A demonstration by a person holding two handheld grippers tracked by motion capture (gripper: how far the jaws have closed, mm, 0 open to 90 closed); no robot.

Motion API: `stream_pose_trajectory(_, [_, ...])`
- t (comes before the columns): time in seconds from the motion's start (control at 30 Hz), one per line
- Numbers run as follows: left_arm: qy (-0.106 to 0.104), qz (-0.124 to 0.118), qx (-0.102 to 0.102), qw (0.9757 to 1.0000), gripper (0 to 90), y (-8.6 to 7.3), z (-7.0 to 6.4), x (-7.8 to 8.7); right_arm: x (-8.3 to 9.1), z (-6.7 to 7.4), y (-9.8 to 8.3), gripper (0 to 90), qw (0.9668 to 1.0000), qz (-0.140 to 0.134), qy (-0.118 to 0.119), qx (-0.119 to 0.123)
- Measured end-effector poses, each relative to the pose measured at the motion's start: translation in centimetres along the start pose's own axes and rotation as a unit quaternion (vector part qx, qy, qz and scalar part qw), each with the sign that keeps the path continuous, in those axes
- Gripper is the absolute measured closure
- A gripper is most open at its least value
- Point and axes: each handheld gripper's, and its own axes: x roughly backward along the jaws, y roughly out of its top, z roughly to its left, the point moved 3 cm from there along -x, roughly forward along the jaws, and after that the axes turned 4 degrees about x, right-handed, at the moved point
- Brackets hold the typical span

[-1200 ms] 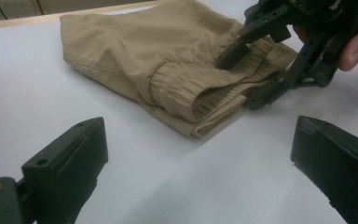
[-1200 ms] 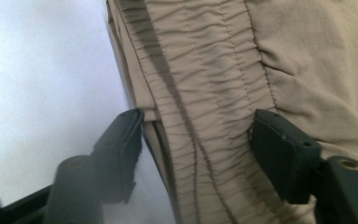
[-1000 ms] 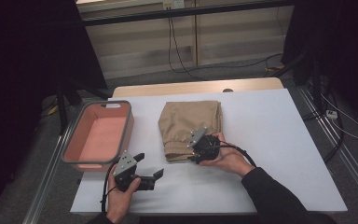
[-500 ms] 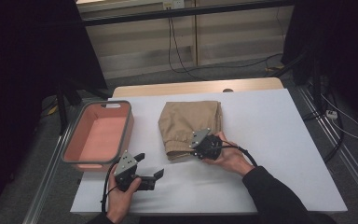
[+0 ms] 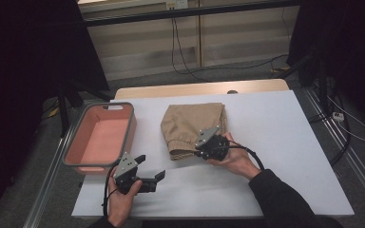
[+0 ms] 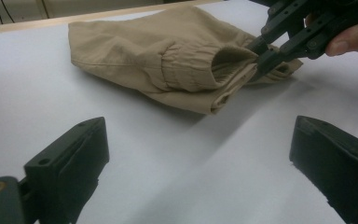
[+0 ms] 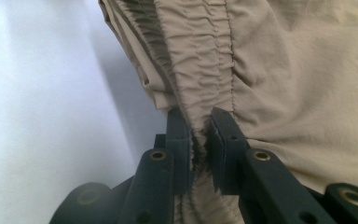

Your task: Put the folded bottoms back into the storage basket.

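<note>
The right gripper (image 7: 199, 140) has just been closing, and its two black jaws now pinch the gathered elastic hem of the folded tan garment (image 5: 192, 127), the puckered cloth squeezed into a thin ridge between the pads. From the left gripper view the same gripper (image 6: 260, 58) bites the near edge of the bundle at about 2 o'clock, with a thumb behind it. The garment lies near the middle of the white table (image 5: 285, 142), a soft, matte, woven fabric folded into a rough rectangle, its ribbed cuff edge facing 6 o'clock in the high view; the right gripper (image 5: 200, 151) sits at the garment's 5 o'clock corner. The left gripper (image 5: 151, 172) rests low over the table at about 7 o'clock from the garment, well apart from it, its blocky black jaws spread wide with nothing between them but bare tabletop. At 9 o'clock from the garment stands a salmon-pink plastic bin (image 5: 130, 124), rectangular with rounded corners and a grey rim, hanging partly past the table's left edge.
</note>
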Motion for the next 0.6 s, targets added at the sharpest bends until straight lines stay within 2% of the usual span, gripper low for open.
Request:
stream_pose_trajectory(0.03, [-0.001,0.002,-0.007,1.0000,5.7,0.1,0.0,0.0,0.1,0.1,0.1,79.3,1.0000,-0.001,0.002,0.001])
stream_pose_trajectory(0.37, [-0.004,-0.002,-0.001,1.0000,7.2,1.0,-0.1,-0.1,0.5,1.0,-0.1,79.3,0.9998,-0.013,0.013,-0.008])
stream_pose_trajectory(0.4, [0.008,-0.010,-0.006,0.9999,7.2,1.3,0.1,-0.2,0.5,1.1,-0.1,79.3,0.9998,-0.011,0.013,-0.008])
stream_pose_trajectory(0.43, [0.008,-0.010,-0.006,0.9999,7.4,1.3,0.1,-0.2,0.5,1.1,-0.1,79.3,0.9998,-0.011,0.013,-0.008])
stream_pose_trajectory(0.47, [0.025,-0.012,-0.004,0.9996,8.1,1.6,0.4,-0.5,0.7,1.3,-0.2,79.3,0.9998,-0.012,0.013,-0.008])
stream_pose_trajectory(0.53, [0.031,-0.013,0.007,0.9994,10.9,2.0,0.6,-0.7,0.8,1.6,-0.3,79.3,0.9997,-0.013,0.014,-0.013])
stream_pose_trajectory(0.6, [0.033,-0.022,0.006,0.9992,11.0,2.6,0.7,-0.9,1.0,1.9,-0.3,79.3,0.9997,-0.014,0.015,-0.011])
